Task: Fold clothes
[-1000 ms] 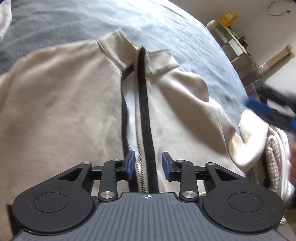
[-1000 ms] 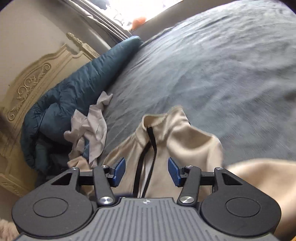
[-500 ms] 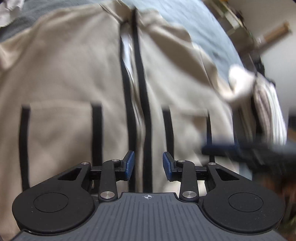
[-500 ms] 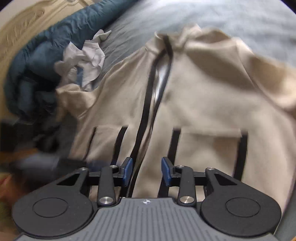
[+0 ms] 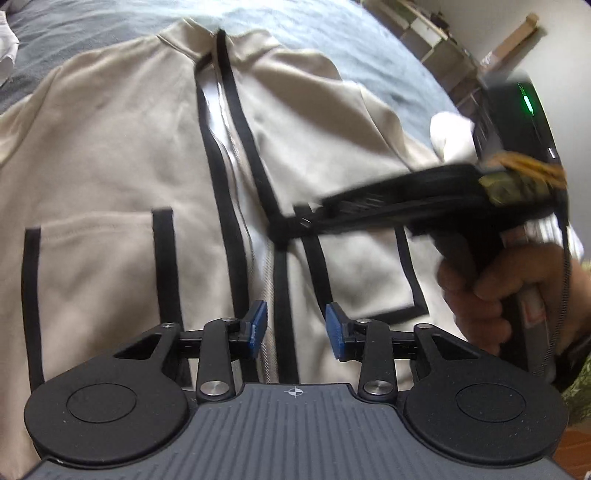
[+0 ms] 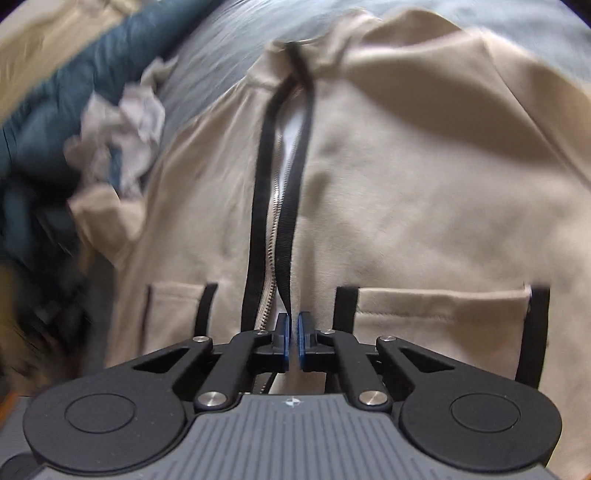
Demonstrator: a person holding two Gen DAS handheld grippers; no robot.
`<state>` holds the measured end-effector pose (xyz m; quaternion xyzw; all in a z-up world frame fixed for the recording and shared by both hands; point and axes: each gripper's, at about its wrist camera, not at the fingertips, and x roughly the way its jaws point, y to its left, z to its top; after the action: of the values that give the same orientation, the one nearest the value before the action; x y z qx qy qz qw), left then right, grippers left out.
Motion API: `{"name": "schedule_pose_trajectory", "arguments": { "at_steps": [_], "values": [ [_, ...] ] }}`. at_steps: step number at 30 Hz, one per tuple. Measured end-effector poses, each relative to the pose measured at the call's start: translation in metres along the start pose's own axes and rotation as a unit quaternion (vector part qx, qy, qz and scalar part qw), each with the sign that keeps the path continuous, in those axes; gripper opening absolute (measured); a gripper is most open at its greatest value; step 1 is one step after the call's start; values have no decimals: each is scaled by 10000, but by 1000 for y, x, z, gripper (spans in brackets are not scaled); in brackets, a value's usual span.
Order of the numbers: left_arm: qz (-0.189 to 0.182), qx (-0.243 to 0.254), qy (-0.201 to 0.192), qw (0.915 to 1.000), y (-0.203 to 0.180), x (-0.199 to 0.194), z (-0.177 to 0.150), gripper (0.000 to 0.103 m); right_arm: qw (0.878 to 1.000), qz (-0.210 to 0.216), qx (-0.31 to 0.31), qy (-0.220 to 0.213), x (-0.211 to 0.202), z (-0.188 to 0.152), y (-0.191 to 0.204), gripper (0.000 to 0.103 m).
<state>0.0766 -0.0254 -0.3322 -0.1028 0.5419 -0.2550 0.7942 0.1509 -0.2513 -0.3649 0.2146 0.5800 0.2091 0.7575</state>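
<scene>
- The right claw [image 6: 294, 338] has just been closing and now its blue pads stand almost together at the black trim [image 6: 291, 206] of the jacket's right front edge, low on the zip; whether cloth is actually pinched between them I cannot tell.
- The left claw [image 5: 295, 328] stands apart with nothing clamped, its jaws having just widened a little, poised over the lower zip [image 5: 267, 332].
- The beige jacket [image 5: 110, 147] lies front up, partly unzipped, on the grey bed [image 5: 332, 33].
- Judgement: the step is straightening the open front before folding; next, the edges need aligning.
</scene>
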Motion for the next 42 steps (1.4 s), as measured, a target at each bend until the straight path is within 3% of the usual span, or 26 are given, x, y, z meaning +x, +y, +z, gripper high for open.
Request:
{"name": "schedule_pose_trajectory", "arguments": {
  "at_steps": [4, 8, 13, 15, 17, 19, 22, 26, 28, 31, 35, 37, 41, 42],
  "values": [
    [-122, -96, -42, 9999, 11, 6, 9, 43, 9919, 981, 808, 62, 2, -1, -39, 5],
    [-645, -579, 206, 9960, 25, 19, 11, 45, 9708, 1892, 1470, 139, 7, -4, -73, 5],
    [-975, -1143, 322, 9881, 31, 27, 6, 41, 9525, 2338, 1938, 246, 12, -10, -95, 6],
    [-912, -1280, 216, 9873, 30, 24, 3, 37, 9581, 2071, 1951, 326, 13, -8, -92, 8],
    [-837, -1463, 118, 9856, 29, 19, -1, 34, 9658, 1893, 1750, 293, 8, -3, -82, 22],
    [-784, -1655, 23, 9831, 28, 12, -5, 34, 9743, 1806, 1349, 15, -6, 5, -71, 28],
    [-672, -1911, -51, 9793, 28, 7, -12, 31, 9847, 1455, 824, -491, -24, 17, -56, 28],
    [-454, -2155, -123, 9754, 31, 8, -19, 24, 9948, 793, -164, -622, -9, 35, -21, 13],
    [-339, -2185, -180, 9751, 32, 8, -21, 21, 9937, 405, -865, -590, 8, 40, 0, 12],
    [-161, -2171, -164, 9759, 33, 10, -25, 20, 9788, -365, -1966, -436, 35, 35, 27, 11],
    [40, -1924, -141, 9812, 26, 4, -26, 23, 9724, -486, -2212, -555, 16, 34, 36, 11],
    [66, -1848, -143, 9826, 23, -1, -26, 28, 9698, -331, -2323, -666, 2, 32, 38, 11],
    [60, -1710, -34, 9852, 21, -8, -32, 29, 9677, -356, -2494, 0, 36, 28, 46, 14],
    [78, -1683, 27, 9857, 22, -9, -33, 29, 9671, -330, -2521, -27, 36, 26, 43, 14]
  ]
}}
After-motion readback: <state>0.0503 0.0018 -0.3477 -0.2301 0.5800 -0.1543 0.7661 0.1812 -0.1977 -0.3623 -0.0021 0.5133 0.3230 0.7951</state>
